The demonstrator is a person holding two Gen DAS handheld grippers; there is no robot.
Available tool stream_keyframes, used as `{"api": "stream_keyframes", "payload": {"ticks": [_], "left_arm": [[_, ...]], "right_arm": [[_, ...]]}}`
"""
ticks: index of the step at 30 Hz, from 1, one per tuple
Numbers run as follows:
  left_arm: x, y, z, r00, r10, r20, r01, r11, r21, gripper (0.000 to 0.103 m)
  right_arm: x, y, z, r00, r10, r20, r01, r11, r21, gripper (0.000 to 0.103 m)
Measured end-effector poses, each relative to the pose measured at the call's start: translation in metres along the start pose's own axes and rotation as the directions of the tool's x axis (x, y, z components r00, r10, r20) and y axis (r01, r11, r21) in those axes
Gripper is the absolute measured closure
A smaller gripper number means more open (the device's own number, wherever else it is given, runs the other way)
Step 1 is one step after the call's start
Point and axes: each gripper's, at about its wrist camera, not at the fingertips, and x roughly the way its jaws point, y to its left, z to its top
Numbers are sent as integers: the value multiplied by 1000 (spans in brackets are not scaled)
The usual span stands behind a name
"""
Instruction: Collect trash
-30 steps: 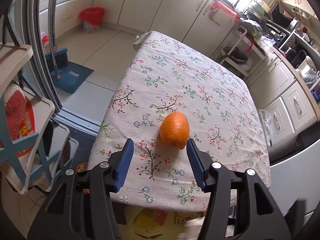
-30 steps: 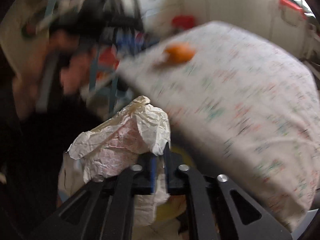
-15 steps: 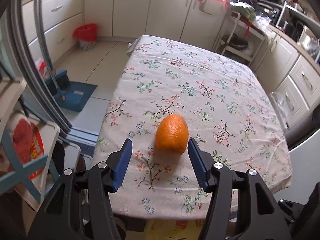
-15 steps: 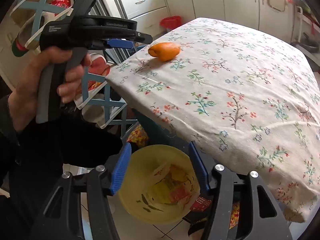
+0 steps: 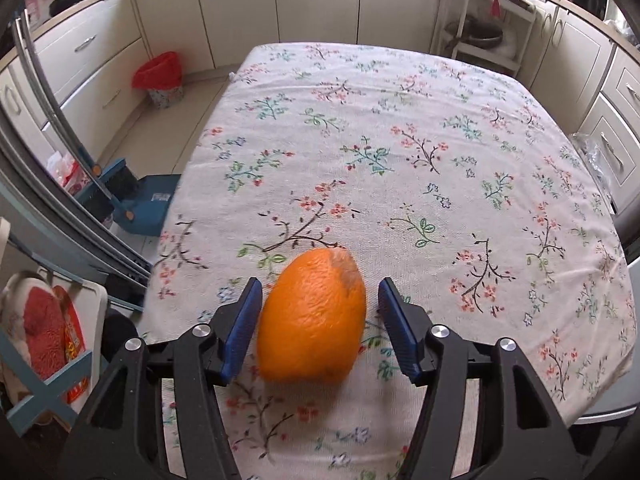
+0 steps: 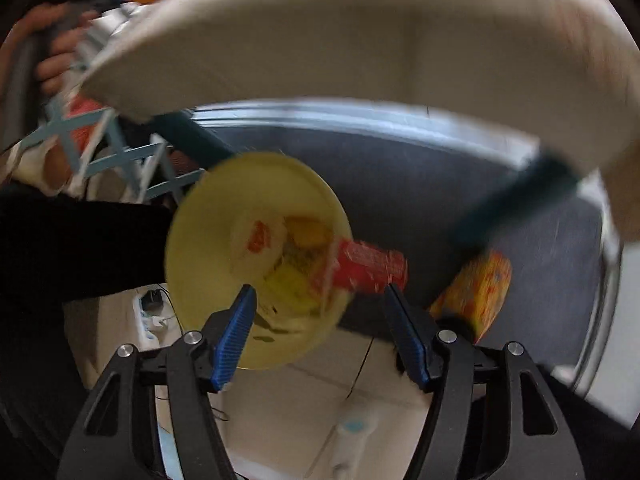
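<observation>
Orange peel dome (image 5: 311, 316) sits between spread left claw (image 5: 320, 326) fingers; right claw (image 6: 325, 334) spread, empty, yellow round bin (image 6: 224, 240) at 12 o'clock.

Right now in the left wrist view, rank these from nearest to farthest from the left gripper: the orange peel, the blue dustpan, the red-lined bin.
1. orange peel: on the tablecloth, between the open fingers of the left gripper.
2. blue dustpan: on the floor, left of the table.
3. red-lined bin: far left, by the cabinets.

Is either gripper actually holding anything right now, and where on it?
Nothing is held. The left hand-held gripper is open around the orange, not clamped; the right hand-held gripper is open and empty.
</observation>
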Motion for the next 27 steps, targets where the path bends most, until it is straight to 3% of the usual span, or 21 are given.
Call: {"api": "stream_keyframes", "payload": {"ticks": [1,3,5,8,13,17,21,25,27], "left_arm": [[0,-1,0,1000,7,10,-7,1000,5,65],[-2,-1,0,1000,-16,7,16,1000,6,78],[-6,1,-2,1000,-29,11,29,1000,0,83],[-21,8,-10,995,-96,11,96,995,-24,85],[-68,19,-45,957,-289,10,290,956,-51,85],[-88,10,-95,923,-383,-45,383,924,-14,85],[-88,-8,-142,904,-405,-137,409,912,5,85],[-76,-26,-178,904,-361,-227,378,925,31,85],[-70,-28,-186,894,-364,-260,381,924,17,85]], "right_arm": [[6,-4,1,1000,11,-12,-10,999,30,39],[15,-9,3,1000,8,-22,-6,997,73,39],[23,-8,8,1000,-12,-25,14,997,80,39],[34,3,11,998,-52,-33,53,998,38,43],[47,7,7,992,-110,-63,109,994,-23,80],[42,5,5,989,-143,-34,142,989,-37,97],[33,11,4,991,-137,0,137,989,-52,100],[16,17,1,993,-109,42,111,992,-54,100],[6,18,-1,994,-88,62,91,995,-46,100]]}}
